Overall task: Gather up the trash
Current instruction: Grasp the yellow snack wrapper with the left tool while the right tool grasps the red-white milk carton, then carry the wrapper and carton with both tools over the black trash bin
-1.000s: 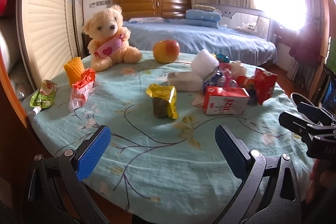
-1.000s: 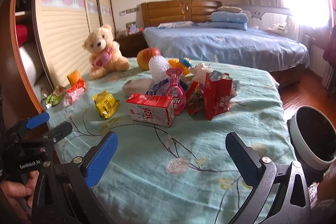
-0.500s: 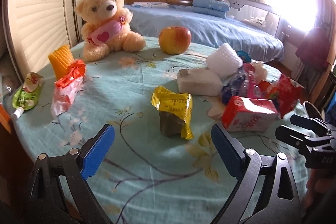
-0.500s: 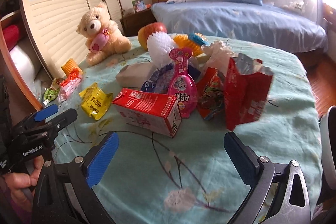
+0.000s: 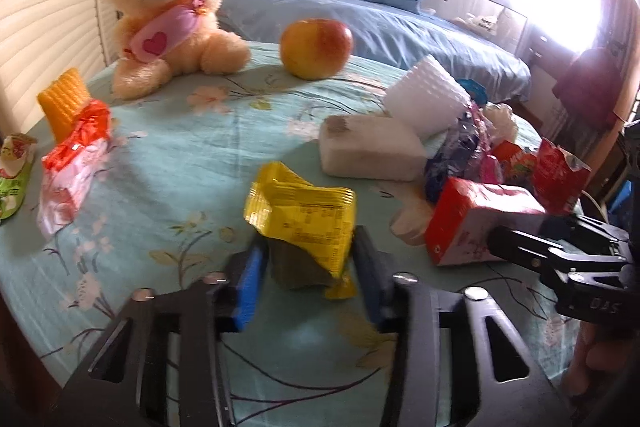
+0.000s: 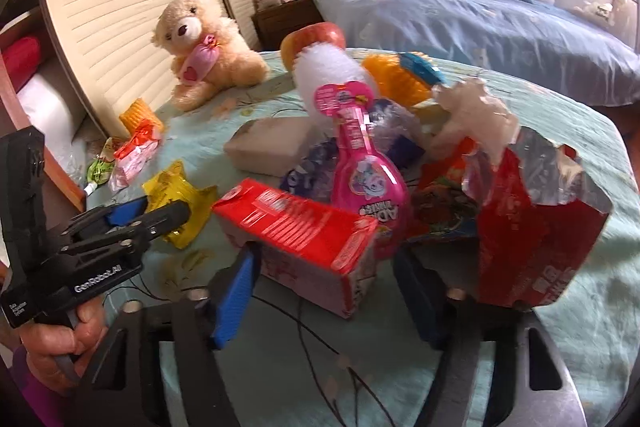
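Observation:
A crumpled yellow wrapper (image 5: 304, 215) lies on the teal floral tablecloth (image 5: 192, 147). My left gripper (image 5: 308, 279) straddles its near end with jaws partly closed, a small gap still on each side. It also shows in the right wrist view (image 6: 176, 199). A red milk carton (image 6: 296, 227) lies on its side. My right gripper (image 6: 324, 303) is open around its near end, fingers either side and apart from it. Behind the carton are a pink bottle (image 6: 360, 167) and a torn red bag (image 6: 536, 227).
A teddy bear (image 5: 168, 11), an apple (image 5: 316, 43), a white block (image 5: 372, 151), a white foam piece (image 5: 428, 99), an orange-and-white wrapper (image 5: 72, 155), an orange piece (image 5: 64, 103) and a green pouch (image 5: 14, 179) are on the table. A bed stands behind.
Both grippers have moved forward over the table. The left jaws have narrowed around the yellow wrapper. The right jaws have narrowed around the red carton's end.

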`<state>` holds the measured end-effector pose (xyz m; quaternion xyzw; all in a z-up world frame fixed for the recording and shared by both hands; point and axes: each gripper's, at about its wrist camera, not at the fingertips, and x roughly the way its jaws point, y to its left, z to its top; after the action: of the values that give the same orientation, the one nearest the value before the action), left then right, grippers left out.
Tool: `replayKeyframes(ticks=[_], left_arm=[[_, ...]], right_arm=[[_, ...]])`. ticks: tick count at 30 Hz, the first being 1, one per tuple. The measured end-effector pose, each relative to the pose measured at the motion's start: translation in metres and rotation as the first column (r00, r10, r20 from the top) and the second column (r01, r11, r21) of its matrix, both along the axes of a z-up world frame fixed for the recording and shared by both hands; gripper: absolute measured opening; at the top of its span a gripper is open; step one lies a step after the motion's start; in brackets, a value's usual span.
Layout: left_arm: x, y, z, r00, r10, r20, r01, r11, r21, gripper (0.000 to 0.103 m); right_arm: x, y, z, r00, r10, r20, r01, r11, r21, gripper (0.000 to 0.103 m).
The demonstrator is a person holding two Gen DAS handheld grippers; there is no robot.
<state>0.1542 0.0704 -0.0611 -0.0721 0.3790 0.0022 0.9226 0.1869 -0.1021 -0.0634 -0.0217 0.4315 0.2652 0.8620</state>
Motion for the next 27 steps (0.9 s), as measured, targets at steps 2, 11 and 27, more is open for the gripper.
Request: replayKeyframes(ticks=[2,11,27], left_arm=[[-0.002,-0.001,0.000,1.000,-0.006,0.009,0.006,1.000,-0.001,0.029],[-0.020,-0.009,0.007,0.999,-0.037,0.036,0.038,0.999,-0.026,0.019],[-0.052,-0.064,0.026,0.981,-0.177,0.084,0.180,0.983,-0.027,0.018]], right_arm=[[-0.004,0.002,-0.003,1.000,0.008,-0.005,-0.008,1.000,-0.002,0.040],[-0.033,-0.011,0.004,1.000,-0.010,0.009,0.010,1.000,0.012,0.036],[-0.084,-0.084,0.024,0.979,-0.188,0.077,0.185,0.982,0.034,0.035]])
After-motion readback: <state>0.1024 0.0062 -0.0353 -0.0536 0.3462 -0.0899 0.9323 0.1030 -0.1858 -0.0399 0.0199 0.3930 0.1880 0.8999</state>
